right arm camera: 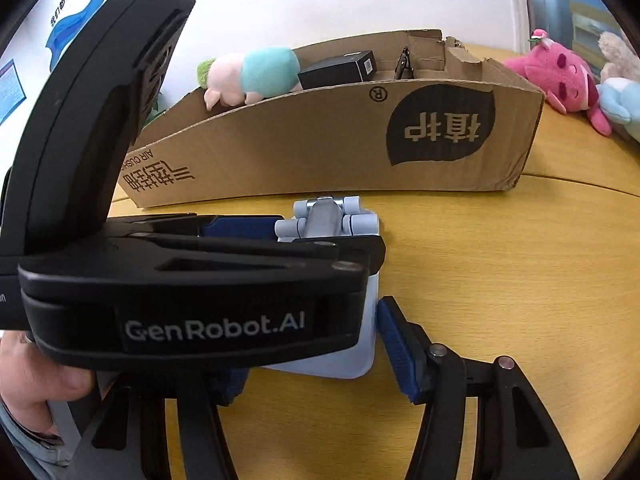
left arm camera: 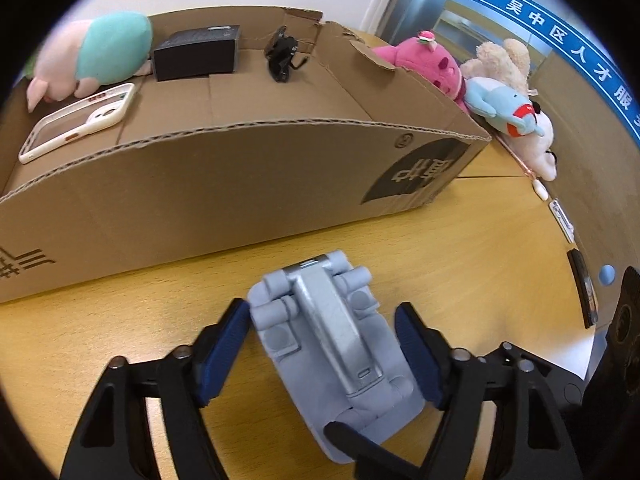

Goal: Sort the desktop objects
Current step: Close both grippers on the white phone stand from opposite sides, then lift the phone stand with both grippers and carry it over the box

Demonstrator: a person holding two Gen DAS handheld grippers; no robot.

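Observation:
A folded grey-blue phone stand [left arm camera: 332, 344] [right arm camera: 332, 216] lies flat on the wooden table [left arm camera: 460, 248], just in front of an open cardboard box [left arm camera: 280, 124] [right arm camera: 320, 140]. My left gripper [left arm camera: 322, 308] [right arm camera: 324, 236] straddles the stand, with both blue pads against its sides. My right gripper [right arm camera: 308, 320] reaches around the stand's near end. Its right pad [right arm camera: 396, 352] sits at the stand's right edge. The left gripper's body hides most of its left pad.
The box holds a pink-and-teal plush [left arm camera: 100, 48], a small black carton [left arm camera: 196, 54], a clear phone case [left arm camera: 80, 120] and a black clip [left arm camera: 282, 54]. Pink [left arm camera: 428, 60], beige [left arm camera: 500, 60] and blue [left arm camera: 504, 108] plush toys lie right of the box. A hand [right arm camera: 36, 380] holds the left gripper.

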